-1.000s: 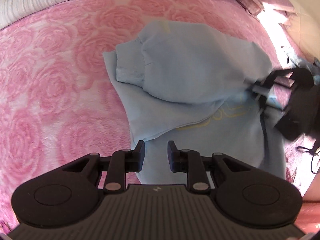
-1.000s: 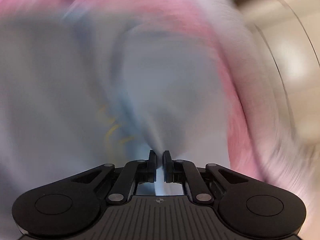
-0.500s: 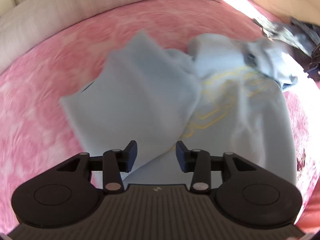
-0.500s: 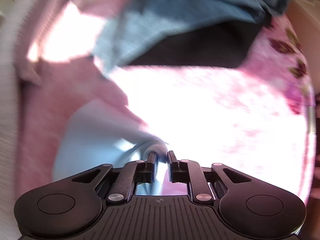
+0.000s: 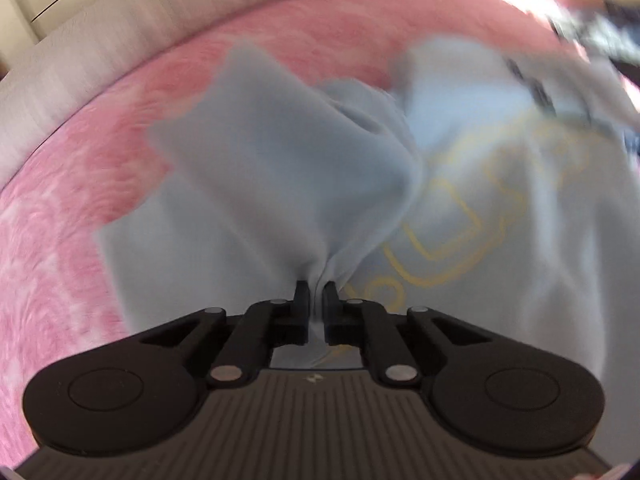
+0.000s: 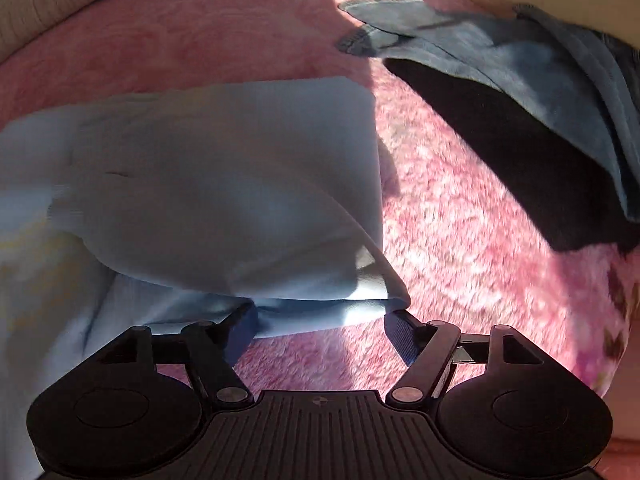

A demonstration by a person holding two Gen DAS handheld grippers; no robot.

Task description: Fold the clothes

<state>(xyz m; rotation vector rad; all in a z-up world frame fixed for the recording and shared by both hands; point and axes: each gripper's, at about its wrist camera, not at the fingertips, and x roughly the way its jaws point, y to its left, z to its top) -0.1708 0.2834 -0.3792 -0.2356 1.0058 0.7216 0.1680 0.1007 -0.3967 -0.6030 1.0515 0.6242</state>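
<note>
The left claw [image 5: 316,300] is closing, and where a moment ago it hovered with its fingers apart above the hem of the pale blue sweatshirt [image 5: 280,184], it now has a bunch of that cloth pinched between them, the fabric puckering up into the grip. The right claw [image 6: 320,326], which had been clamped on the garment a second back, is opening wide; a folded corner of the sweatshirt [image 6: 224,184] lies just ahead of its spread fingers, but nothing is pressed between them. So the hold seems to have passed from right hand to left, which I take to mean one fold is laid and the next is about to be drawn. The sweatshirt lies on the pink rose-patterned bed cover [image 5: 72,248], partly doubled over, yellow lettering [image 5: 472,224] showing; its long axis seems to run away from the left claw toward the pillows, though blur makes that uncertain. A darker blue garment [image 6: 520,68] sits well apart.
</note>
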